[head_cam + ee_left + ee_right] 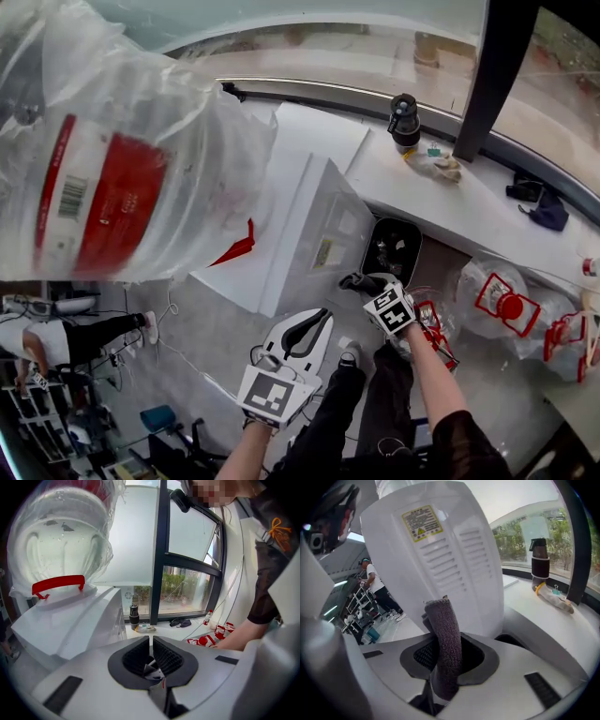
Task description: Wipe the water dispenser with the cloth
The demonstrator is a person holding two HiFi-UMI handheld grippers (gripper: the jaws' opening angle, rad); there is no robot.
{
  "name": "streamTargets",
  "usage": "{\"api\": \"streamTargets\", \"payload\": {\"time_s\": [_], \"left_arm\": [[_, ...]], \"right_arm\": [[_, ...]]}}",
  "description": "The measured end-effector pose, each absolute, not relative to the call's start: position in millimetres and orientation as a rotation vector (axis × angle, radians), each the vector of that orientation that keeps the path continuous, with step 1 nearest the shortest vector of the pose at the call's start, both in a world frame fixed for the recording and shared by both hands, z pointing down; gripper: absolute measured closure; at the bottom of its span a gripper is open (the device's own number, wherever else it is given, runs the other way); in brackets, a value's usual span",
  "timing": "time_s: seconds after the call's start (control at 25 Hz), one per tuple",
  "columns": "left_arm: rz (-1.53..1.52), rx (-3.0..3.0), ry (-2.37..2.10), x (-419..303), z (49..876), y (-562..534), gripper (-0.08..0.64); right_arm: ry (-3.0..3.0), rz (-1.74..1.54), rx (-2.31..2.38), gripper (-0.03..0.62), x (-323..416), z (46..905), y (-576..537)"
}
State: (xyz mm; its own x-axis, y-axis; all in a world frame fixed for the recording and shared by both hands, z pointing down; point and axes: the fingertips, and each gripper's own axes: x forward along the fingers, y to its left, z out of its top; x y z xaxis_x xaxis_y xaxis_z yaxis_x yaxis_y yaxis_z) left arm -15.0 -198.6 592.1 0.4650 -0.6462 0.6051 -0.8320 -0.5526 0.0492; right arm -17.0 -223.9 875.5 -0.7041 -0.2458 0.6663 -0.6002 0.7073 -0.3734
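The white water dispenser [309,225] stands by the window sill, and a large plastic-wrapped bottle [103,159] with a red label sits on top of it. My right gripper [375,289] is shut on a dark grey cloth [361,280] close to the dispenser's side. In the right gripper view the cloth [445,634] sticks up between the jaws of that gripper [445,656], just short of the dispenser's vented panel [440,559] with its yellow label. My left gripper [317,326] hangs lower, shut and holding nothing. The left gripper view shows its pads [151,644] meeting, with the dispenser [70,620] and bottle [61,541] to the left.
On the sill stand a black flask [405,120] and a crumpled bag [436,167]; dark fabric [539,208] lies further right. A black bin [392,248] sits beside the dispenser. Spare water bottles [506,305] lie on the floor at right. A person [56,337] stands at far left.
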Motion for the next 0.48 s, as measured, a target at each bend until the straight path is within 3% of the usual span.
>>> {"api": "streamTargets", "payload": {"time_s": [0.48], "left_arm": [[0.811,2.405,-1.206,-9.0,606.5,-193.1,0.537]], "right_arm": [[-2.327,0.805,0.585,0.488,-50.9,912.7,-213.4]]}}
